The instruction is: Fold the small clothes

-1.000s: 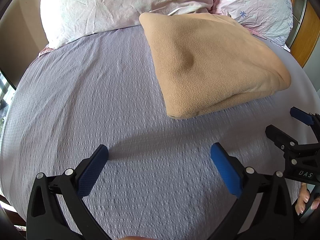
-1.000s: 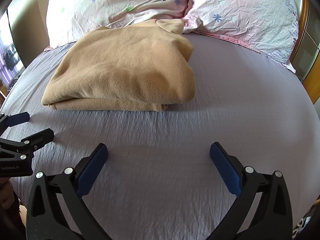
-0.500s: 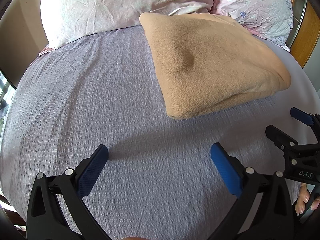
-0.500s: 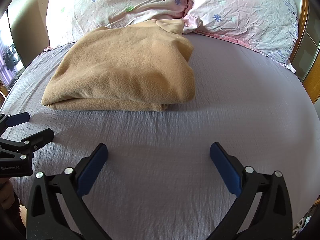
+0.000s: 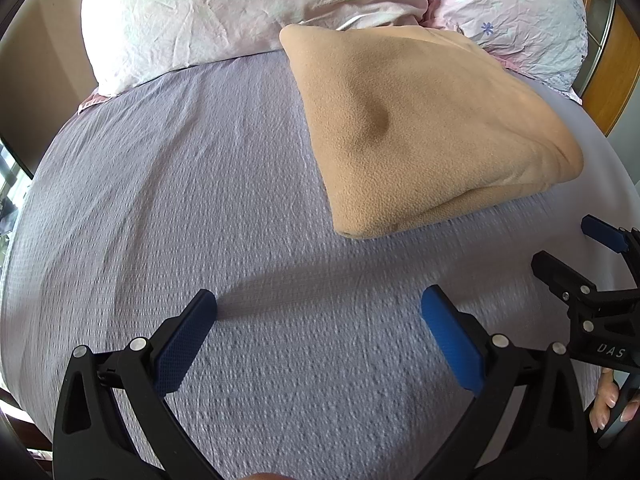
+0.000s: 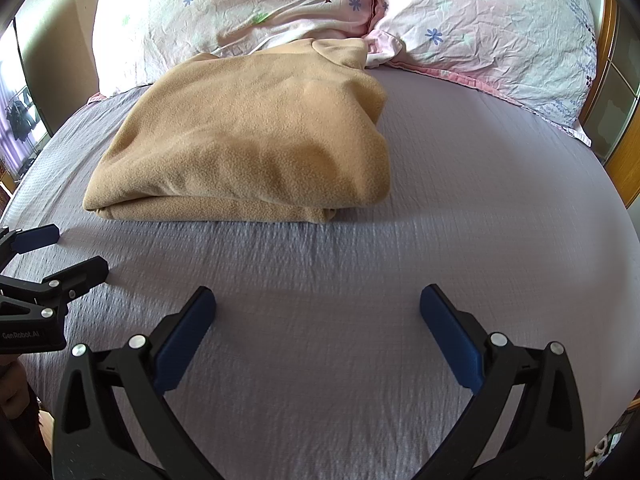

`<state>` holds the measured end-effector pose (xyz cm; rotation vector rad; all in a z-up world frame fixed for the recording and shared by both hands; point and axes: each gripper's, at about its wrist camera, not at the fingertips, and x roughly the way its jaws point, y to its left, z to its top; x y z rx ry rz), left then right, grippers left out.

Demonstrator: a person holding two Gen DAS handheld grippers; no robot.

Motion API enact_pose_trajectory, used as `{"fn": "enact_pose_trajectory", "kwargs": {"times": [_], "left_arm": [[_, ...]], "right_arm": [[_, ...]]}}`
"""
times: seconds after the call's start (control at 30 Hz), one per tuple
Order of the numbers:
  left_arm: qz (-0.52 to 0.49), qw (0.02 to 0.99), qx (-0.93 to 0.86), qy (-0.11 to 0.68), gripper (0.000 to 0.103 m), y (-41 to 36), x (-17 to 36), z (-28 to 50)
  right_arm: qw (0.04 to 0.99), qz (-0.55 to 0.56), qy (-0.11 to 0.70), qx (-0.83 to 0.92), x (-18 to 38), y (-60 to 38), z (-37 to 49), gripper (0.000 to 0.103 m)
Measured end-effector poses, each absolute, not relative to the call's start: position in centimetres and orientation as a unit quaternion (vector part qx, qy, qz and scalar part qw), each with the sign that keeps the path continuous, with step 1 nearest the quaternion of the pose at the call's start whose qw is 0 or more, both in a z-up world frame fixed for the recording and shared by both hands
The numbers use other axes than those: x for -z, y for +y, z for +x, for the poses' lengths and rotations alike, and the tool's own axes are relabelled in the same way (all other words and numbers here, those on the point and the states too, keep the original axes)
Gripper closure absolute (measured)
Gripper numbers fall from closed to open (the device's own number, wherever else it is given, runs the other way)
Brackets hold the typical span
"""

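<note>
A tan fleece garment point(image 5: 420, 128) lies folded into a thick bundle on the grey-lilac bed sheet point(image 5: 200, 184), its far edge against the pillows. It also shows in the right wrist view point(image 6: 252, 140). My left gripper point(image 5: 319, 310) is open and empty, hovering over bare sheet in front of and left of the bundle. My right gripper point(image 6: 318, 308) is open and empty over bare sheet in front of the bundle. Each gripper shows at the edge of the other's view, the right point(image 5: 576, 256) and the left point(image 6: 60, 256), both with jaws apart.
Two pink floral pillows point(image 6: 248, 4) point(image 6: 492, 28) lie along the head of the bed. A wooden bed frame point(image 6: 624, 148) runs at the right. The bed's left edge drops off toward a wall and window point(image 5: 12, 184).
</note>
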<state>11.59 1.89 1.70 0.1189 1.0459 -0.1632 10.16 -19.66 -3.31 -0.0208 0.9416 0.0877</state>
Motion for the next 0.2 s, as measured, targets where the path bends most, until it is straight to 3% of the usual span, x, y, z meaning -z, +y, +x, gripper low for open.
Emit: {"fn": "enact_pose_trajectory", "kwargs": {"times": [0.2], "left_arm": [[0.056, 0.862, 0.077, 0.498, 0.001, 1.85, -1.68, 11.55]], "right_arm": [[0.89, -0.01, 0.453, -0.042, 3.34, -19.62, 10.15, 0.002]]}}
